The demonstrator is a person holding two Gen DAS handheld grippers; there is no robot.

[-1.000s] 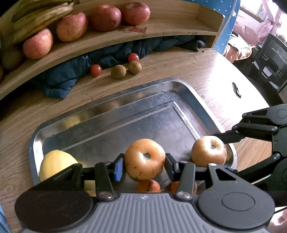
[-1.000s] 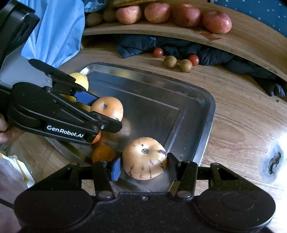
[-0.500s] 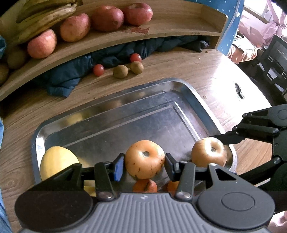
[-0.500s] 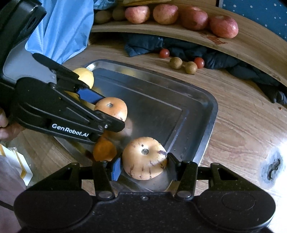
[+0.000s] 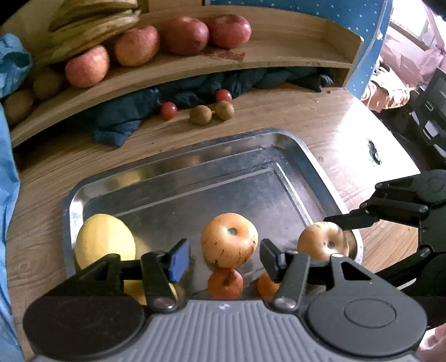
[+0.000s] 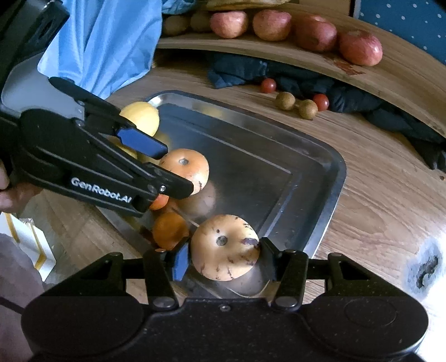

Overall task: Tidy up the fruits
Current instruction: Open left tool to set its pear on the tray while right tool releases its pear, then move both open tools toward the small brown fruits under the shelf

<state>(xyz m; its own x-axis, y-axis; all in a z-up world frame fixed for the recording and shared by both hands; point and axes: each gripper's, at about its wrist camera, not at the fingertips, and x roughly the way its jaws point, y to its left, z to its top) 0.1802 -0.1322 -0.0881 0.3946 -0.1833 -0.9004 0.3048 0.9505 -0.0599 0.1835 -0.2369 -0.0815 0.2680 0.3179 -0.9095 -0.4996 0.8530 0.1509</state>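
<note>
A steel tray (image 5: 178, 178) (image 6: 326, 206) lies on the wooden table. My left gripper (image 5: 225, 257) is open, its fingers apart on either side of an orange-tan apple (image 5: 229, 239) (image 6: 187, 169) that stands in the tray. My right gripper (image 6: 225, 260) is shut on a second tan speckled apple (image 6: 225, 247) (image 5: 320, 241) at the tray's near right corner. Two small oranges (image 5: 225, 282) lie under the left gripper. A yellow fruit (image 5: 104, 241) lies in the tray's left corner.
A curved wooden shelf (image 5: 178, 66) at the back holds red apples (image 5: 184, 39), bananas (image 5: 92, 25) and kiwis. Below it lie a dark blue cloth (image 5: 125, 114), two cherry tomatoes (image 5: 168, 109) and two kiwis (image 5: 200, 114). Blue cloth (image 6: 106, 41) hangs at left.
My left gripper has opened and let go of the orange-tan apple, which now stands in the tray. My right gripper still holds its apple and has drawn back slightly.
</note>
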